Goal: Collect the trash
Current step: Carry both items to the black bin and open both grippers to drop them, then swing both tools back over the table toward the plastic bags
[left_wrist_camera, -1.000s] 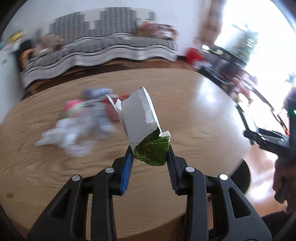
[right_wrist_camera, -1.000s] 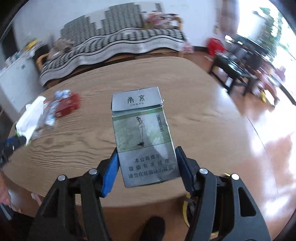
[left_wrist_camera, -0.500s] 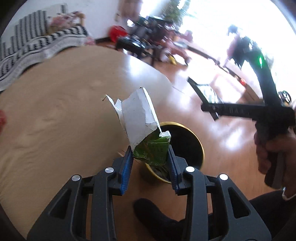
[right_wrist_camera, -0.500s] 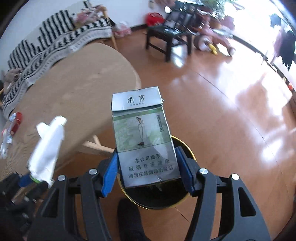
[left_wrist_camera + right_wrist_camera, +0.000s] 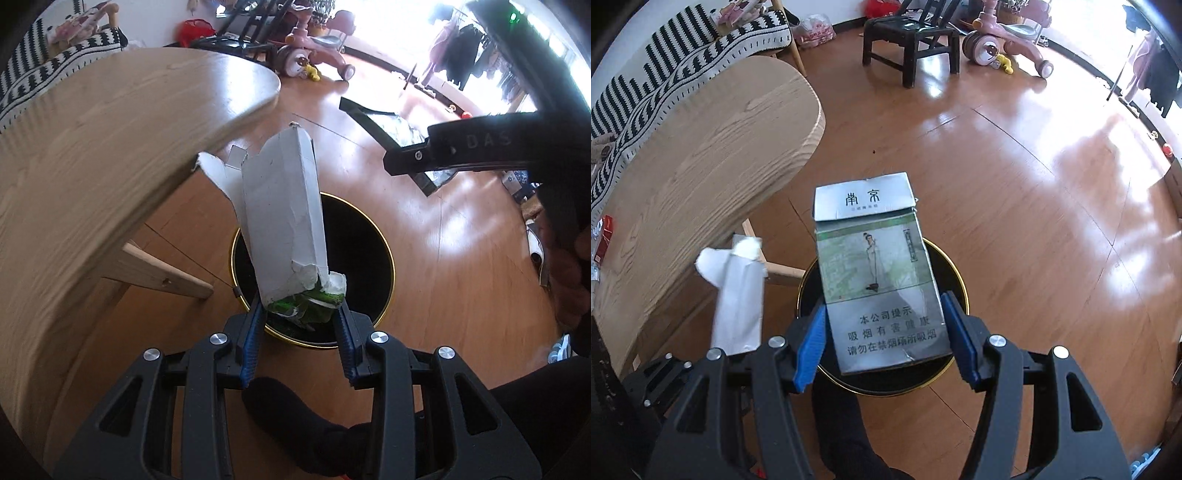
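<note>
Left wrist view, nearest first: the left gripper [image 5: 300,325] has its blue-padded fingers [image 5: 252,343] closed on the green crumpled end of a torn white carton [image 5: 284,229], which stands up tilted over a round black bin [image 5: 373,258] with a gold rim. A black sock [image 5: 284,417] on the person's foot shows just below the fingers, near the bin's close edge. The bin sits on a glossy brown wooden floor [image 5: 443,295] that catches bright window glare. To the left, the rounded end of a pale wooden table [image 5: 92,155] overhangs the floor, with one light leg angled beneath it. At the right edge a hand [image 5: 569,280] grips the dark handle of the other tool. Farther off stand a pink ride-on toy [image 5: 314,48] and dark chair legs; a black-and-white striped cover lies at far left. Right wrist view: the right gripper [image 5: 884,345] clamps a flat cigarette pack [image 5: 877,280] by its side edges, upright and directly over the same bin [image 5: 955,373], its lid flap raised. Left of it the torn carton [image 5: 738,295] appears again, held beside the bin's left rim. On the table's [image 5: 701,155] left edge lies a small red packet [image 5: 605,232] among scraps too small to tell. Beyond are a dark wooden chair [image 5: 908,40], the pink toy [image 5: 1008,40] and a striped sofa [image 5: 683,59].
</note>
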`<state>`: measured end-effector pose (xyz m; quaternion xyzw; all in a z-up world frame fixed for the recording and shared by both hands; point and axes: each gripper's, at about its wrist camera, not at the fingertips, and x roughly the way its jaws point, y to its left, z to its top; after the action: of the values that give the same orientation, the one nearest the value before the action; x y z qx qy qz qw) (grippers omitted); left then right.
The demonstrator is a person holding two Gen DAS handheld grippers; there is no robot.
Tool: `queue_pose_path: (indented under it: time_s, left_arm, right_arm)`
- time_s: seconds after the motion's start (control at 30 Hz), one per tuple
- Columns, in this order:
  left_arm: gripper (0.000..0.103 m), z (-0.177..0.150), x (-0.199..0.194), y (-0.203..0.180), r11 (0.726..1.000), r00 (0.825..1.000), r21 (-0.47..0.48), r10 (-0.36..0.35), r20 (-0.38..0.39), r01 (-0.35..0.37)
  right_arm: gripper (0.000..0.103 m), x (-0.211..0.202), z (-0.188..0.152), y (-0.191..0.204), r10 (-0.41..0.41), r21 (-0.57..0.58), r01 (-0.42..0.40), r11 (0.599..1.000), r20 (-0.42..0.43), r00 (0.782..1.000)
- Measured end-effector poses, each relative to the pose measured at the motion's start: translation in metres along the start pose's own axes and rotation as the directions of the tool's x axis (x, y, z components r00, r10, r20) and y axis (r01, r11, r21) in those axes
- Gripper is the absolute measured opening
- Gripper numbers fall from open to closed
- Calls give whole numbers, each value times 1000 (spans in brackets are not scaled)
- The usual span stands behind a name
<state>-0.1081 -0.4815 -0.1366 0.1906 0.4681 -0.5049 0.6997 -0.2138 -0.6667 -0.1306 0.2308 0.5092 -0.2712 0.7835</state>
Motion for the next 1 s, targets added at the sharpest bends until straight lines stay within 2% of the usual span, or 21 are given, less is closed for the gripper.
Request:
queue_pose_path:
  time_s: [0.37, 0.4, 0.43, 0.5, 0.57, 0.73, 0.83, 1.0]
  left_arm:
    - [37, 13, 23, -5, 1000, 999, -3, -28, -16, 28]
    - [41, 14, 23, -5, 1000, 1000, -5, -28, -13, 28]
    - [53, 14, 23, -3, 1000, 1000, -8, -27, -14, 27]
    - [66, 13, 22, -1, 999, 999, -8, -33, -11, 33]
    - [72, 14, 25, -3, 1000, 1000, 0, -26, 1, 26]
    - [77, 14, 14, 1, 999, 1000, -9, -30, 4, 30]
    - [83, 13, -2, 5, 1000, 999, -9, -27, 23, 27]
    - [91, 10, -70, 35, 999, 993, -36, 31, 112, -27]
  right_arm:
    - [60, 1, 1, -7, 5, 15, -5, 1000, 0, 1000]
    - [60, 1, 1, -8, 1, 18, -1, 1000, 4, 1000]
    - [64, 1, 1, -8, -2, 20, 2, 1000, 4, 1000]
    - [71, 2, 1, -9, -9, 27, 9, 1000, 1, 1000]
    - [72, 2, 1, -9, -15, 29, 15, 999, 0, 1000]
    - [75, -2, 5, 0, -8, 23, 8, 1000, 17, 1000]
    - [77, -14, 10, 15, 18, 3, -19, 1000, 58, 998]
    - [82, -48, 19, 64, 86, -85, -71, 994, 189, 978]
